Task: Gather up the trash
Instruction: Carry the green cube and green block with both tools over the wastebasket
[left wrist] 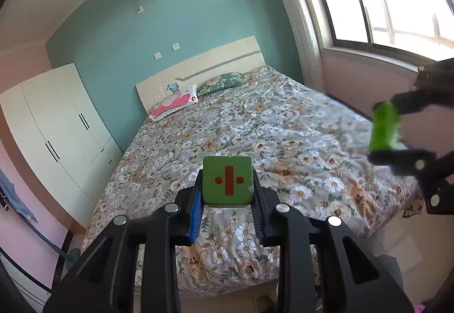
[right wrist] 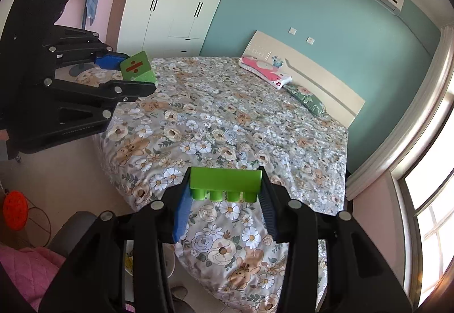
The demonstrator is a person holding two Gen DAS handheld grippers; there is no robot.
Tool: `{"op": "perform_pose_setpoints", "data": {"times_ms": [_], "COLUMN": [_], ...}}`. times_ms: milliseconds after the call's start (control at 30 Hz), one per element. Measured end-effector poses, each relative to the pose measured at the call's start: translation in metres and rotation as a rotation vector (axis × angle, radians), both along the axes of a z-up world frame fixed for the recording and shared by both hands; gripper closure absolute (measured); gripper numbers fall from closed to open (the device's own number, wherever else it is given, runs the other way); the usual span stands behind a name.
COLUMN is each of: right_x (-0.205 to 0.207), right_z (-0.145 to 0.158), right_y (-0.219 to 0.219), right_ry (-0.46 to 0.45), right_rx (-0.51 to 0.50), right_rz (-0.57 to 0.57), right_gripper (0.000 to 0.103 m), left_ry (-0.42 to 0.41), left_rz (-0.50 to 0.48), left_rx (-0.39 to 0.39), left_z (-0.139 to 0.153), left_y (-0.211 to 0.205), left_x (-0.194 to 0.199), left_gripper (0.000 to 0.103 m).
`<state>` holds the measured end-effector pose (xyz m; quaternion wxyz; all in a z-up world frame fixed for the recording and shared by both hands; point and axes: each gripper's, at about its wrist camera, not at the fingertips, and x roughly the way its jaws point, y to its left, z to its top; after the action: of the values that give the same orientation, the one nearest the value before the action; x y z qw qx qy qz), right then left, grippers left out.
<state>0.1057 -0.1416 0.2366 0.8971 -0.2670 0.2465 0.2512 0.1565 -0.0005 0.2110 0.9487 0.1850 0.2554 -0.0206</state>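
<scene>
Left gripper [left wrist: 227,196] clamps green cube [left wrist: 227,180]; right gripper [right wrist: 225,193] clamps studded green brick [right wrist: 225,182], blurred in the left view; both above bed [right wrist: 227,120].

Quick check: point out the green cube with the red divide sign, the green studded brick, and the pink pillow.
Green cube [left wrist: 227,180]: left wrist view, on its front face with the red sign.
Green studded brick [right wrist: 225,179]: right wrist view, on its smooth side above the studs.
Pink pillow [left wrist: 174,102]: left wrist view, on its top surface near the headboard.
</scene>
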Motion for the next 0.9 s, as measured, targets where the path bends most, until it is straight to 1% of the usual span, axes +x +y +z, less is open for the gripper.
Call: {"op": "perform_pose_setpoints", "data": {"times_ms": [200, 367, 467, 700, 900], "right_x": [-0.001, -0.001, 0.004, 0.010, 0.022], "right_z": [-0.061, -0.105, -0.124, -0.166, -0.215], "right_y": [0.004, 0.012, 0.014, 0.016, 0.011], "right_ry": [0.097, 0.180, 0.221, 0.298, 0.376], "right_rx": [-0.046, -0.064, -0.068, -0.077, -0.063], "right_rz": [0.047, 0.091, 0.109, 0.116, 0.103], "right_gripper": [0.059, 0.058, 0.059, 0.059, 0.059], "left_ry": [0.111, 0.198, 0.242, 0.313, 0.392], "left_rz": [-0.066, -0.110, -0.137, -0.149, -0.144], "left_rx": [0.015, 0.025, 0.026, 0.012, 0.002], "left_z": [-0.059, -0.104, -0.124, -0.166, -0.206], "left_y": [-0.007, -0.015, -0.020, -0.024, -0.027], "left_x": [-0.008, -0.009, -0.009, -0.005, 0.006], "left_gripper": [0.071, 0.071, 0.071, 0.071, 0.071]}}
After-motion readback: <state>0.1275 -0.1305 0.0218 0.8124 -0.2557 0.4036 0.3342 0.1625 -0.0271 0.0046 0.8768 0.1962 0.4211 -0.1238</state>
